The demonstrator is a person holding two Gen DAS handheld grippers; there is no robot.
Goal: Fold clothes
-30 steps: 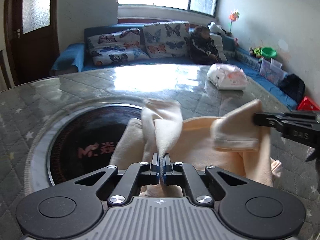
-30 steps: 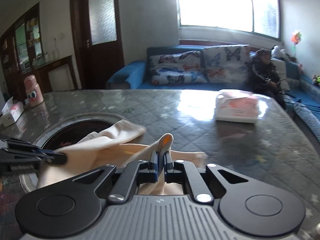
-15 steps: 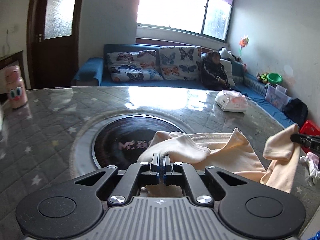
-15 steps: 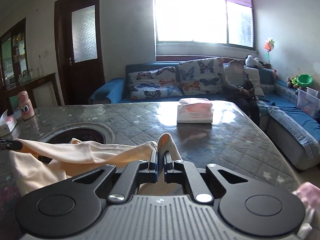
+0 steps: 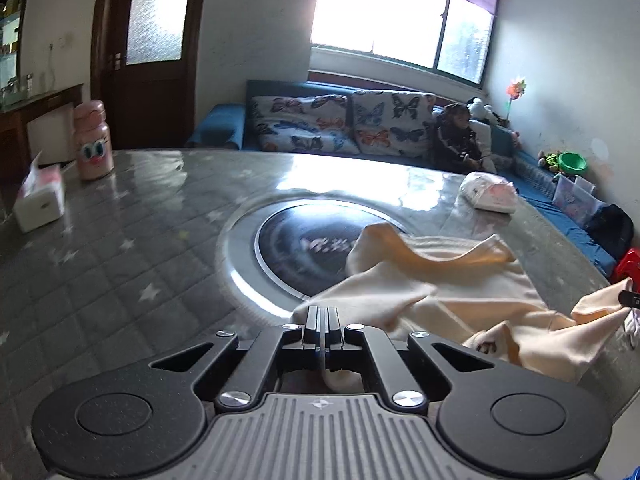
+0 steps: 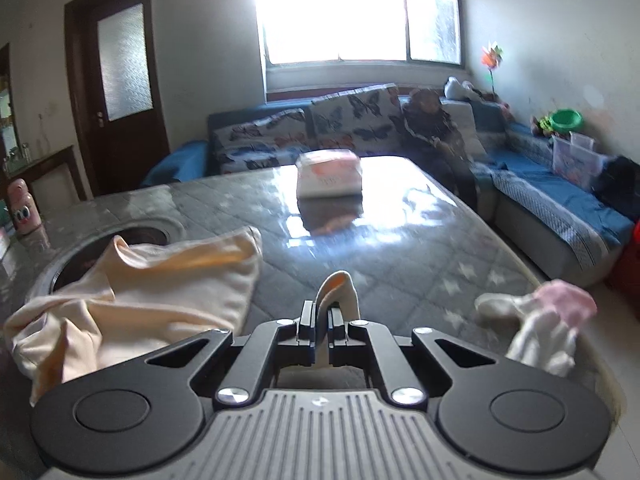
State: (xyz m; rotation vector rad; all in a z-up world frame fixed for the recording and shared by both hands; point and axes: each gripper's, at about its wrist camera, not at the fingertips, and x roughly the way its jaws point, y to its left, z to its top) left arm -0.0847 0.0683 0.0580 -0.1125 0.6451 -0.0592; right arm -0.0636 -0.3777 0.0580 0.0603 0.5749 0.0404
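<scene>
Cream garment (image 5: 448, 292) held at two edges, stretched across the near side of the quilted table (image 5: 120, 248).

Left gripper (image 5: 322, 322) is clamped tight on one edge of the fabric; right gripper (image 6: 320, 316) pinches another edge, a loop poking up between its jaws. The cloth sags rumpled between them, partly over the round dark inset (image 5: 296, 248). This looks like the spreading step; next the cloth likely needs pulling taut and laying flat before folding.

Right claw (image 5: 631, 300) cut off by frame edge.
</scene>
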